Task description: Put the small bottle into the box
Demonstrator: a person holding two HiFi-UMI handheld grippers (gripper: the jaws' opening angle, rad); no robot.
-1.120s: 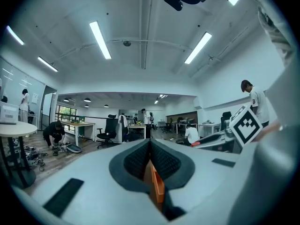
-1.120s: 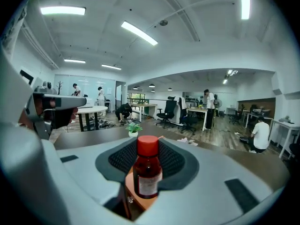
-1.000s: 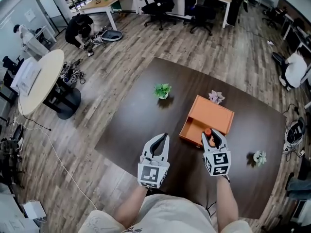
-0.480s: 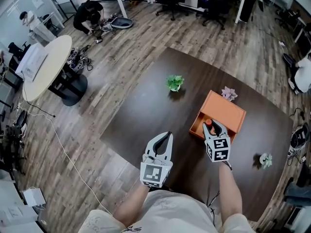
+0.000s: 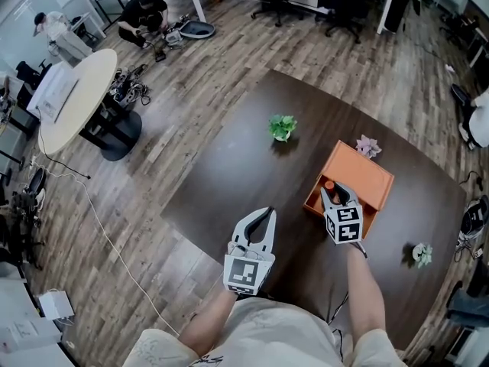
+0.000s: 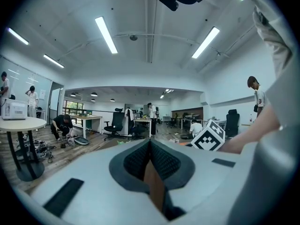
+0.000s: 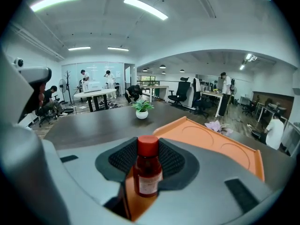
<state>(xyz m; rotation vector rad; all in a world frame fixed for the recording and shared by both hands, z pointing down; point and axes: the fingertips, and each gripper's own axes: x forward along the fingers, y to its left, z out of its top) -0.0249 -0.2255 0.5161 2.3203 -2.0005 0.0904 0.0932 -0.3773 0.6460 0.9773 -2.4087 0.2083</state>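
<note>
Small bottle [image 7: 148,172] pinched in right hand-held gripper [image 5: 331,193] over box [image 5: 370,174], left hand-held gripper [image 5: 265,216] closed, plant [image 5: 283,126] beyond

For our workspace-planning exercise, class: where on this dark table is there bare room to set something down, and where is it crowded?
Free: the table is bare between green plant, left tongs and orange box; also between box and pale plant. Crowded: the box's near side, where right tongs hold the small bottle.
</note>
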